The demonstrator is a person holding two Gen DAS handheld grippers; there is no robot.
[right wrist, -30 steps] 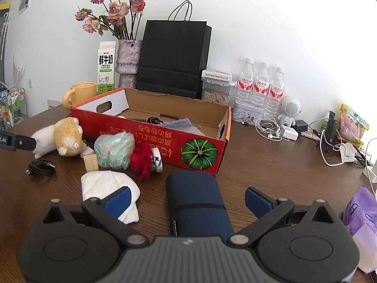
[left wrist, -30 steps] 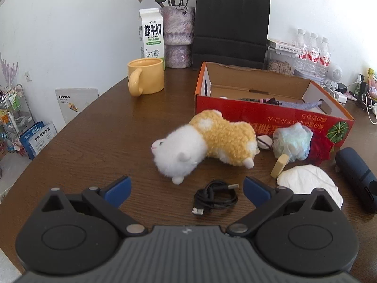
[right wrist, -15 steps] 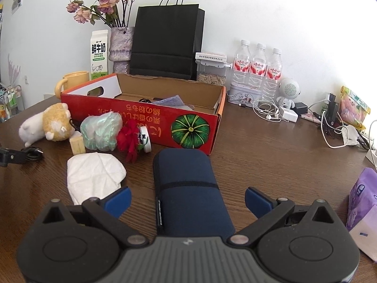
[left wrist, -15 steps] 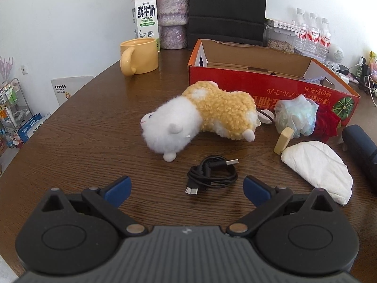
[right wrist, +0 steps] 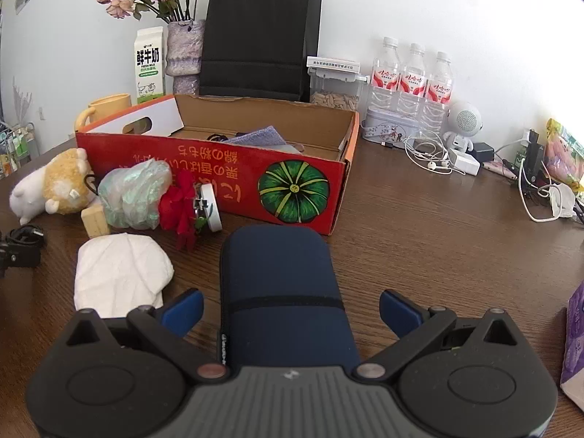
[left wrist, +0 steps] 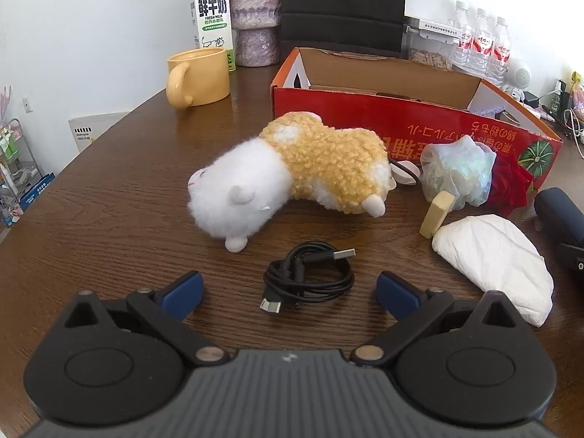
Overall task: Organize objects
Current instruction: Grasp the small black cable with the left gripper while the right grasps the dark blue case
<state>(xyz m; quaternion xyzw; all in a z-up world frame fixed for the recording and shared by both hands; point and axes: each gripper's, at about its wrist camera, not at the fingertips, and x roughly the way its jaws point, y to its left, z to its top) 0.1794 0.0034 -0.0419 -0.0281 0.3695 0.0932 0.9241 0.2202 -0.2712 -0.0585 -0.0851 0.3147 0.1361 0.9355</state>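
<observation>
Red box (right wrist: 219,168) at bench back holds few items; plush (left wrist: 292,168), cable (left wrist: 310,277), navy case (right wrist: 281,284) left outside. My left claw (left wrist: 288,290) released around cable, right claw (right wrist: 290,308) released astride case.

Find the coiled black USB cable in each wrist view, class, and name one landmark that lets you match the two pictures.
Left wrist view: the black USB cable lies centre frame on the table, just ahead of the open left gripper.
Right wrist view: far left edge, mid-height, partly cut off.
Shared landmark: the plush toy lying beside the cable.
</observation>
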